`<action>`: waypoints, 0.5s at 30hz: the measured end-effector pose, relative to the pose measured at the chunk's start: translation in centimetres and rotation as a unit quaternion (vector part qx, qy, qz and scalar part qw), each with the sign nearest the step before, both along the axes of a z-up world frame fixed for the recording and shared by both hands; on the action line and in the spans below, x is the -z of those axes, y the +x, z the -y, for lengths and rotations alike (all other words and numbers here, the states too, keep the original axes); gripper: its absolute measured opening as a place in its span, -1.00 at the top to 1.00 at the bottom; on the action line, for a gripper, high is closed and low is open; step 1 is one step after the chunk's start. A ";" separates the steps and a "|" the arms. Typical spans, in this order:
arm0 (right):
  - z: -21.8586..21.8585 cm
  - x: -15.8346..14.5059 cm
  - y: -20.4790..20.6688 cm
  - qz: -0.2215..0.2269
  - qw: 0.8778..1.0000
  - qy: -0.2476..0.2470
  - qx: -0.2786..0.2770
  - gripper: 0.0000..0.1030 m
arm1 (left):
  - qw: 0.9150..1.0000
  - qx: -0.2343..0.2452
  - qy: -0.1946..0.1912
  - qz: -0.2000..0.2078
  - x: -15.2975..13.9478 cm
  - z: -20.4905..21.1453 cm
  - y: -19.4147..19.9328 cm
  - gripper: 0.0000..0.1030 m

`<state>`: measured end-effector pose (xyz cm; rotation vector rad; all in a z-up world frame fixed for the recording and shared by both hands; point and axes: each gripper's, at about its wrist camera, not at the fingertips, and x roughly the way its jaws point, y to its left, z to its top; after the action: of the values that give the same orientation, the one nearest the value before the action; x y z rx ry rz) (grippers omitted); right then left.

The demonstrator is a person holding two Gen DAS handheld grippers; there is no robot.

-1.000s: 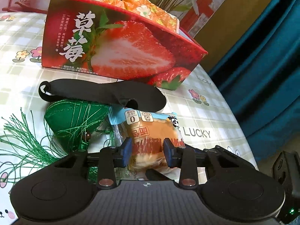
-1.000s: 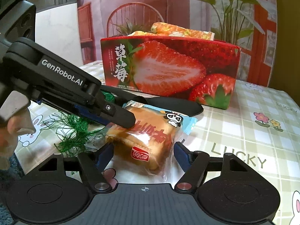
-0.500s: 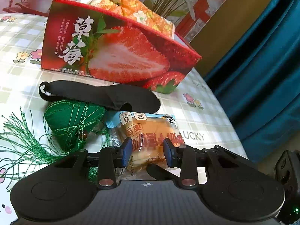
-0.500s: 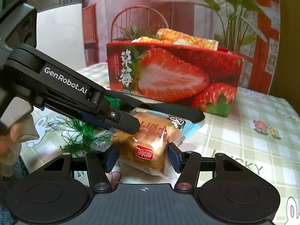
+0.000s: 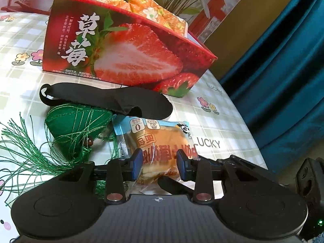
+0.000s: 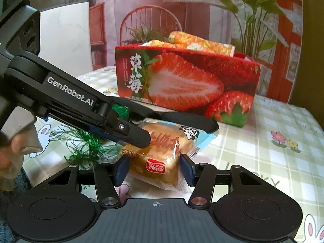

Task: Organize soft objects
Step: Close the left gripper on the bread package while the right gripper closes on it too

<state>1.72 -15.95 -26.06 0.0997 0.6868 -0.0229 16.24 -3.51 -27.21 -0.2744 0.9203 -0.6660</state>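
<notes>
While both claws pinch it, bread packet [image 6: 160, 154] lies between them.

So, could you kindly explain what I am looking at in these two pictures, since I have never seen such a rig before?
No robot here: a person holds hand-held tongs in each hand, each carrying a camera looking along its fingers. One picture is from the left tongs, the other from the right tongs. Both pairs grip the same packaged bun; the right pair has just been closing on it. On the checked tablecloth also lie a black eye mask, a green tasselled pouch and a strawberry box holding orange flowered cloth.
</notes>
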 end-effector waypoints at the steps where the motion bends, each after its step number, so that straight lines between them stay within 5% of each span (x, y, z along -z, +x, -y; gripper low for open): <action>1: 0.1 0.1 0.1 -0.002 1.000 0.004 0.001 0.02 | 1.000 -0.005 -0.002 -0.003 0.1 -0.2 0.1 0.27; 4: 0.0 0.4 0.2 -0.003 1.000 0.003 0.000 0.02 | 0.999 -0.027 -0.008 -0.015 0.5 -0.6 0.3 -0.08; 15: 0.2 -0.9 -0.2 0.014 1.000 -0.002 0.007 0.05 | 0.999 0.010 -0.039 0.011 -1.1 0.1 0.4 -0.02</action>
<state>1.54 -16.19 -25.15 0.1013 0.6573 -0.0371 16.65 -3.59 -26.10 -0.3274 0.8789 -0.7228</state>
